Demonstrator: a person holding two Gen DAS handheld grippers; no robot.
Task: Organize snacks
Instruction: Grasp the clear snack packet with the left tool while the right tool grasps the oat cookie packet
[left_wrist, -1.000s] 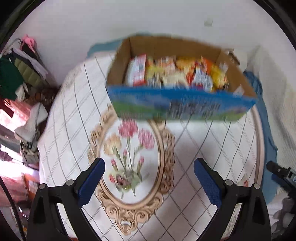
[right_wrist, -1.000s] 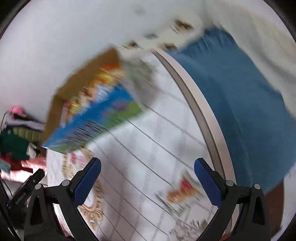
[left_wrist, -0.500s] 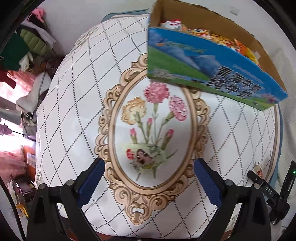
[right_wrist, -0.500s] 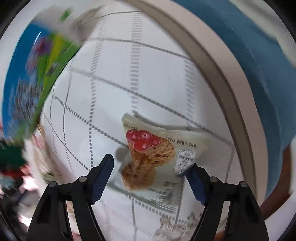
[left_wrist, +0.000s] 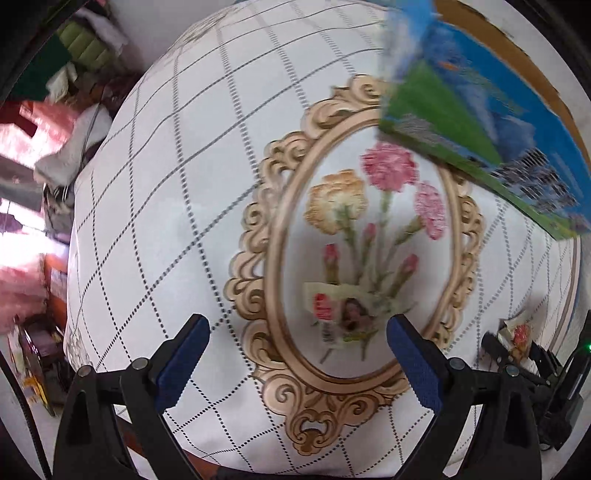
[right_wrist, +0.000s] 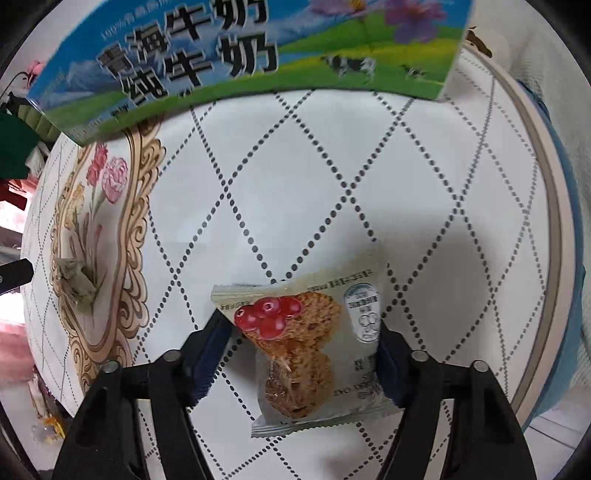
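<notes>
The oat-cookie snack packet, printed with red berries, lies flat on the white tablecloth between the blue pads of the right gripper. The right-hand pad sits against the packet's edge and the left-hand pad is at its crimped corner — the jaws are opening at this moment, and whether the pads press on the wrapper I cannot tell. In the left wrist view the same packet shows small at the lower right, by the right gripper.

A second snack packet, pale with a red patch and a small portrait, lies on the flower picture inside the cloth's ornate gold oval. The left gripper hangs above it, pointing down, its jaws spread wide with nothing between the pads. From the right wrist view that packet looks crumpled and sits well apart from the cookie packet.

The milk carton box — blue and green, with cows and large black characters — stands on the far side of the table, its brown cardboard inside visible from the left wrist. Cluttered clothing lies beyond the table edge
</notes>
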